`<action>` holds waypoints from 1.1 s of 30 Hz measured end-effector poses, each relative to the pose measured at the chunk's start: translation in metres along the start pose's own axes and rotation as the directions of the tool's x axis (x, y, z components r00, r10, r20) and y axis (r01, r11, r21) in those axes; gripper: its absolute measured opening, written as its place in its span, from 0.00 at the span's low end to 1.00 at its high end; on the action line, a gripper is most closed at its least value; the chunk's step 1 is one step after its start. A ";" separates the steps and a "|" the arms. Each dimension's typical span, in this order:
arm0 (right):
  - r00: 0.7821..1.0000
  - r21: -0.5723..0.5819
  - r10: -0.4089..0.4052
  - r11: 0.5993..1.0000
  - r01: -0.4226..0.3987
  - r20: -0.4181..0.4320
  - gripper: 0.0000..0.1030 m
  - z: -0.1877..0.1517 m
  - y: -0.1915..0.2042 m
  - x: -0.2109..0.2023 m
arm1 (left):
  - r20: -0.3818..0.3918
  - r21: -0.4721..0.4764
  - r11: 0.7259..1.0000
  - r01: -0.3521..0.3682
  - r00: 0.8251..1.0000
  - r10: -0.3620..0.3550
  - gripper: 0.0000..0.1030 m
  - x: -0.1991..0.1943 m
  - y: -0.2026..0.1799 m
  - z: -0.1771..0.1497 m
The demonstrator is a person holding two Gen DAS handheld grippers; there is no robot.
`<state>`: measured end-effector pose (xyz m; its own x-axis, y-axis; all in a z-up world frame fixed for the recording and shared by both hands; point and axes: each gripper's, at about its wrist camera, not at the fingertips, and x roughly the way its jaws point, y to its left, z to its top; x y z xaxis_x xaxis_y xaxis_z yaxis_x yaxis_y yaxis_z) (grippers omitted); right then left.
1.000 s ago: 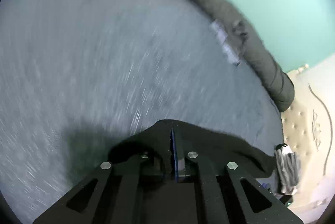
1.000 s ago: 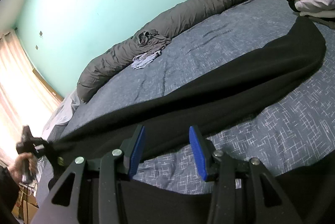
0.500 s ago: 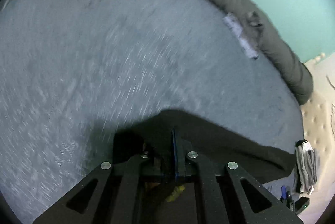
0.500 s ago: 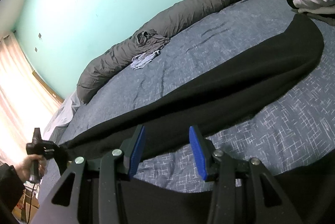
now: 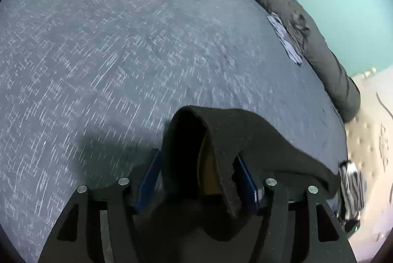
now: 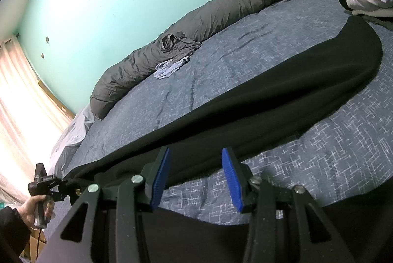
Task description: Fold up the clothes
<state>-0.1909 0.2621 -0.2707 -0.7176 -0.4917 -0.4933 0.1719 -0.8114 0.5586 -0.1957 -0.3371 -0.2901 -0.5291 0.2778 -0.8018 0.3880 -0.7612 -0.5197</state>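
Looks like the release after laying the black garment (image 5: 258, 135) flat on the bed (image 5: 122, 54): left tongs (image 5: 196, 174) are opening with cloth between them, right tongs (image 6: 194, 177) sit open and empty, so next is probably regripping an edge to fold.

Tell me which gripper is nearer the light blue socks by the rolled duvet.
Neither clearly: both grippers sit at the bed's near edge, the socks far across it. Left gripper, jaws opening around the black garment; right gripper beside it.
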 end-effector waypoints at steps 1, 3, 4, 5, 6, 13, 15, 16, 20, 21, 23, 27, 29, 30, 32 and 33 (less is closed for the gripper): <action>1.000 -0.001 0.000 1.000 0.000 0.000 0.43 0.000 0.001 0.000 | -0.003 0.001 1.000 0.014 1.000 -0.014 0.64 -0.002 0.003 -0.004; 1.000 -0.005 0.001 1.000 -0.001 -0.001 0.43 -0.001 0.002 0.000 | -0.016 -0.010 0.999 0.032 0.999 -0.032 0.66 -0.002 0.008 -0.007; 1.000 -0.006 0.001 1.000 -0.001 -0.001 0.43 -0.002 0.003 0.000 | -0.034 -0.029 0.999 0.039 0.999 -0.040 0.68 -0.001 0.012 -0.009; 1.000 -0.006 0.001 1.000 -0.001 -0.001 0.43 -0.002 0.003 -0.001 | -0.049 -0.040 0.998 0.041 0.998 -0.042 0.68 -0.001 0.013 -0.009; 1.000 -0.006 0.001 1.000 -0.001 -0.002 0.43 -0.002 0.003 -0.001 | -0.063 -0.048 0.998 0.041 0.997 -0.044 0.68 0.000 0.014 -0.009; 1.000 -0.007 0.000 1.000 0.000 -0.006 0.43 -0.002 0.005 0.002 | -0.131 -0.023 1.000 -0.002 0.991 -0.001 0.62 0.003 0.005 -0.012; 1.000 -0.008 0.002 1.000 -0.002 -0.006 0.43 -0.002 0.005 0.003 | -0.137 0.020 0.999 -0.032 0.990 0.034 0.56 0.003 -0.002 -0.014; 1.000 -0.009 0.002 1.000 -0.002 -0.006 0.43 -0.002 0.005 0.002 | -0.129 0.045 0.998 -0.043 0.991 0.048 0.56 0.002 -0.005 -0.015; 1.000 -0.008 0.002 1.000 -0.002 -0.005 0.43 -0.002 0.005 0.002 | -0.081 0.063 0.996 -0.057 0.995 0.062 0.59 -0.004 -0.012 -0.012; 1.000 -0.007 0.002 1.000 -0.002 -0.005 0.43 -0.002 0.005 0.003 | -0.069 0.052 0.997 -0.055 0.996 0.058 0.59 -0.006 -0.012 -0.011; 1.000 -0.006 0.001 1.000 -0.001 -0.006 0.43 -0.002 0.005 0.004 | -0.045 0.010 1.000 -0.029 0.999 0.029 0.63 -0.010 -0.010 -0.007; 1.000 -0.010 0.001 1.000 -0.001 -0.006 0.43 -0.001 0.005 0.004 | 0.003 -0.085 0.996 0.023 1.000 -0.023 0.66 -0.016 0.000 0.004; 1.000 -0.013 0.001 1.000 -0.001 -0.006 0.43 -0.001 0.006 0.004 | 0.014 -0.113 0.993 0.026 1.000 -0.025 0.66 -0.014 0.005 0.012; 1.000 -0.015 0.001 1.000 -0.001 -0.006 0.43 -0.001 0.006 0.004 | 0.019 -0.128 0.991 0.029 0.999 -0.027 0.66 -0.012 0.008 0.016; 1.000 -0.013 0.000 1.000 0.000 -0.007 0.43 -0.001 0.005 0.005 | 0.027 -0.153 0.988 0.036 0.999 -0.032 0.66 -0.009 0.012 0.025; 1.000 -0.011 -0.001 1.000 0.000 -0.007 0.43 -0.001 0.005 0.005 | 0.028 -0.160 0.986 0.038 0.999 -0.034 0.66 -0.009 0.013 0.028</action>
<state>-0.1929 0.2554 -0.2712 -0.7128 -0.4934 -0.4984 0.1791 -0.8151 0.5509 -0.2072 -0.3660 -0.2807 -0.5626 0.2870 -0.7753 0.4835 -0.6465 -0.5901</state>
